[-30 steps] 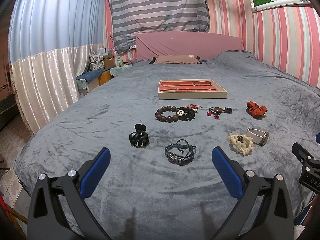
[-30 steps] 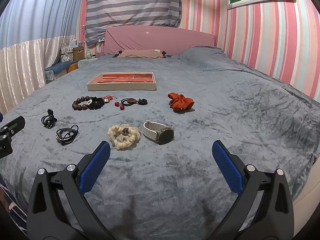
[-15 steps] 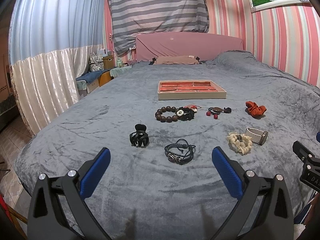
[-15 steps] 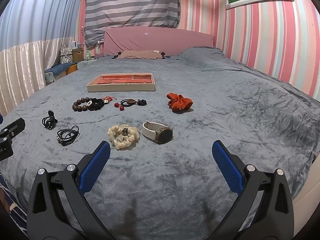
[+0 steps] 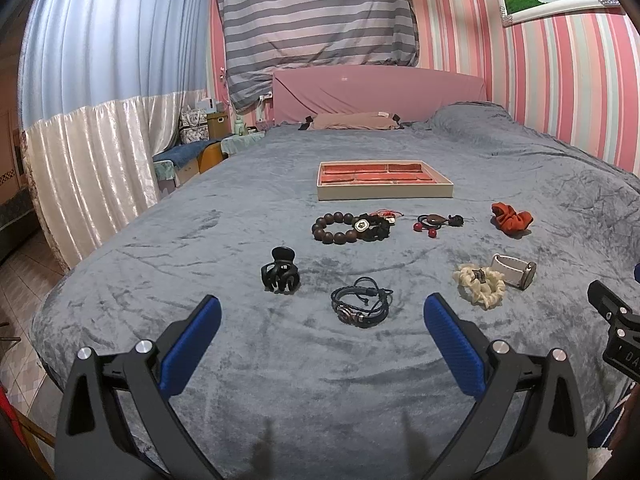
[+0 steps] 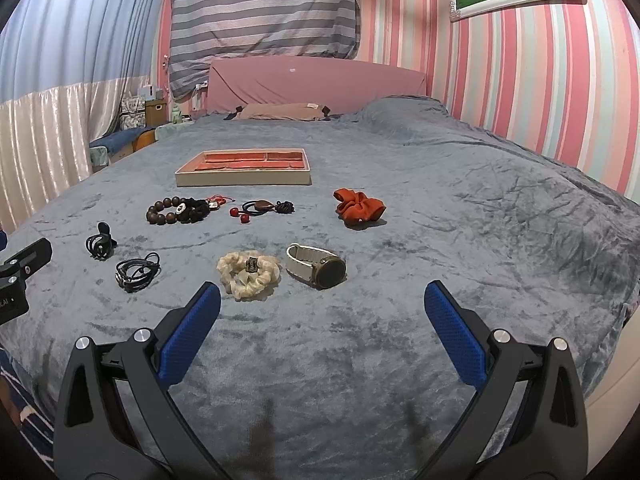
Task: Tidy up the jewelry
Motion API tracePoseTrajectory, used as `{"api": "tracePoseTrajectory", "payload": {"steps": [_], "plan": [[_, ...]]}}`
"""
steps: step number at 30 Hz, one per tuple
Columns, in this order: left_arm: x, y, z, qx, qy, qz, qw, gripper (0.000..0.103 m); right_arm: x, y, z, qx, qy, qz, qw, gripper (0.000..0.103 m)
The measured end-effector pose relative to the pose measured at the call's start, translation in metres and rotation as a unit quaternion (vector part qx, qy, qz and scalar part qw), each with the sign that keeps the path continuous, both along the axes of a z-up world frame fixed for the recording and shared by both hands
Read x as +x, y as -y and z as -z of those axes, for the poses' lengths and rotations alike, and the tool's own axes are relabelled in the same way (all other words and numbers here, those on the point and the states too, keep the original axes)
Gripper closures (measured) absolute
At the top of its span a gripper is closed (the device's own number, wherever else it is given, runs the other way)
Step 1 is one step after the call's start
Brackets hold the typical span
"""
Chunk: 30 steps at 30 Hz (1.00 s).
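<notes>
Blue-padded fingers (image 5: 191, 344) of the left gripper (image 5: 320, 344) stand spread wide and empty above the grey velvety bedspread (image 5: 280, 380), and the right gripper (image 6: 320, 332) hangs likewise agape with nothing between its pads. Farthest off, near the middle of the bed, sits the shallow cream jewellery tray with red-lined compartments (image 5: 384, 191), which appear bare. Before it, all apart from the tray, lie a rust-orange fabric scrunchie (image 6: 359, 208), a cream ruffled scrunchie with a small dark charm (image 6: 248, 274), a white-strapped wristwatch with a dark round case (image 6: 316, 266) just beside it, a string of dark wooden beads (image 5: 334, 229) touching a black braided bracelet with a pale medallion (image 5: 370, 227), a black corded leather bracelet (image 5: 361, 306), a black plastic claw hair clip (image 5: 280, 272), and a black hair tie with red beads (image 5: 436, 222). Nothing looks sorted yet. Trouble likely lies in the soft plush, where pads closing low could pinch cloth along with a thin cord, and in the touching bracelets, which may lift together.
</notes>
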State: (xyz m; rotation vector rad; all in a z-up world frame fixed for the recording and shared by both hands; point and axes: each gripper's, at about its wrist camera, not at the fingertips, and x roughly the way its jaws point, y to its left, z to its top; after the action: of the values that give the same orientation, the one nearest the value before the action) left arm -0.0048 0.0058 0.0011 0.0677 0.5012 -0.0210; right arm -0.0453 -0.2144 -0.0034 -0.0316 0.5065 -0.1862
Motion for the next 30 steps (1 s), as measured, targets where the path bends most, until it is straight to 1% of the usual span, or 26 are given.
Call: {"api": "tracePoseTrajectory", "payload": {"steps": [13, 30], "plan": [[-0.0005, 0.0, 0.0, 0.001, 0.0, 0.0, 1.0, 0.004, 0.0, 0.0018, -0.0011, 0.002, -0.001, 0.001, 1.0, 0.004], [-0.0026, -0.0006, 0.0046, 0.001, -0.006, 0.004, 1.0, 0.004, 0.0045, 0.0029, 0.0047, 0.001, -0.009, 0.003, 1.0, 0.004]]}}
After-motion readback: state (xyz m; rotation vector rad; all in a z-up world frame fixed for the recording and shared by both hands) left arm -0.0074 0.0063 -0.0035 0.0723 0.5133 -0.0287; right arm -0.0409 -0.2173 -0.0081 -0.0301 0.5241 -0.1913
